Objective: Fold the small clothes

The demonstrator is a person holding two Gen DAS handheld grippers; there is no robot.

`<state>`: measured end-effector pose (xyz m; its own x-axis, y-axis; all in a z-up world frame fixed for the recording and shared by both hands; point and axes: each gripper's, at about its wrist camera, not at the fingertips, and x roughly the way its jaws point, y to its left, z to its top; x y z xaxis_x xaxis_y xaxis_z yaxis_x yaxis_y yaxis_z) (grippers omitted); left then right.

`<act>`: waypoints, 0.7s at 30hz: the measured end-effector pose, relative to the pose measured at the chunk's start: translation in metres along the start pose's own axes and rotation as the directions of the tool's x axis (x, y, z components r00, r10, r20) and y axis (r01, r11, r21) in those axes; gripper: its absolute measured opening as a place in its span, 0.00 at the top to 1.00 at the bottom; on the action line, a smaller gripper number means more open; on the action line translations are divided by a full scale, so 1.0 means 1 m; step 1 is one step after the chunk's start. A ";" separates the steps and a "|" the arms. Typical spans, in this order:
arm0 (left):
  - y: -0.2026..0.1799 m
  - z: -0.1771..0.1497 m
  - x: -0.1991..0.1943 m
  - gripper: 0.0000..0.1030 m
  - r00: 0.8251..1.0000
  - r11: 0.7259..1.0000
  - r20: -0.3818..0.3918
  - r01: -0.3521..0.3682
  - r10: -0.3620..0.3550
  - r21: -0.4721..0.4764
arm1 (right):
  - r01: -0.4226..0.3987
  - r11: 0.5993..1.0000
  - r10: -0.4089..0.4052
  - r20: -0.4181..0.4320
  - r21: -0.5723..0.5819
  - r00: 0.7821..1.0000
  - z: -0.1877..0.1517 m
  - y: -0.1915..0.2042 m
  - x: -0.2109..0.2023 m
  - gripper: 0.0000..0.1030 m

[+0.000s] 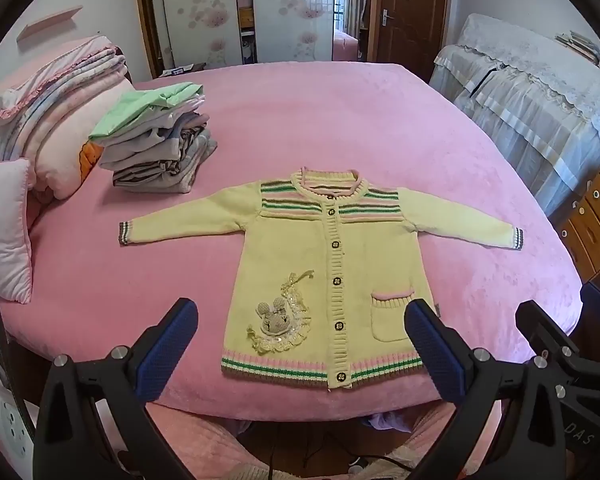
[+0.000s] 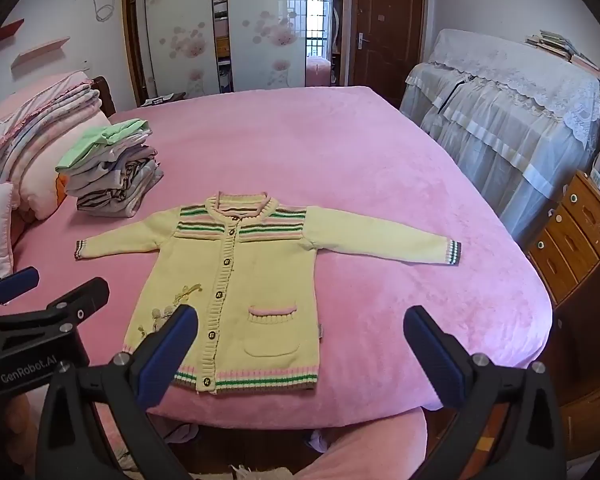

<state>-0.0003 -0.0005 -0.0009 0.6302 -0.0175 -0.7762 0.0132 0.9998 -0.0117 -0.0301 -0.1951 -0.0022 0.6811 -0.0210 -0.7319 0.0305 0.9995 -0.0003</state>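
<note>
**Yellow knit cardigan lies spread on pink bed as two grippers hover at its hem**

Pale-yellow and buttoned shut, a child's cardigan point(image 1: 323, 264) lies flat, front up, in the centre of both wrist views on a pink plush bed point(image 1: 339, 120), its sleeves stretched out to either side and its striped hem toward the bottom of the frame. A rabbit appliqué point(image 1: 278, 322) sits on the lower left panel in the left wrist view; a pink-trimmed pocket point(image 1: 391, 316) is on the lower right panel. The left gripper point(image 1: 301, 350) hangs above the hem at the bottom of its view, its jaws spread wide and holding nothing. The right gripper point(image 2: 301, 354) hangs over the garment's lower right corner in its own view, jaws likewise wide apart and empty. A stack of folded clothes point(image 1: 160, 140), topped by a green piece, stands in the upper left of the frame, apart from the cardigan's left-hand sleeve. Folded quilts point(image 1: 52, 112) and a white pillow point(image 1: 4, 232) line the left edge. Lace-covered furniture point(image 1: 539, 92) fills the upper right.
</note>
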 end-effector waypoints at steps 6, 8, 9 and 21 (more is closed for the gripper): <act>-0.001 -0.001 0.005 0.00 0.999 1.000 -0.044 0.006 -0.006 -0.003 | -0.023 1.000 0.023 -0.004 -0.005 1.000 0.000 0.008 0.000 0.00; 0.000 -0.003 0.002 0.01 1.000 1.000 -0.027 0.005 -0.005 0.000 | -0.034 0.999 0.034 0.000 0.001 0.999 -0.001 0.000 0.001 0.00; 0.001 -0.005 0.001 0.01 1.000 1.000 -0.020 0.004 -0.004 0.000 | -0.037 0.999 0.037 0.003 0.003 0.999 -0.001 -0.002 0.000 0.00; -0.002 -0.006 -0.002 0.01 1.000 1.000 -0.025 0.017 -0.017 -0.023 | -0.081 0.996 0.081 0.005 0.024 0.997 -0.003 -0.006 -0.003 0.00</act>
<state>-0.0060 -0.0027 -0.0031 0.6105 -0.0346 -0.7913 0.0063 0.9992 -0.0389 -0.0346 -0.2009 -0.0019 0.6850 0.0596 -0.7261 -0.0072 0.9972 0.0750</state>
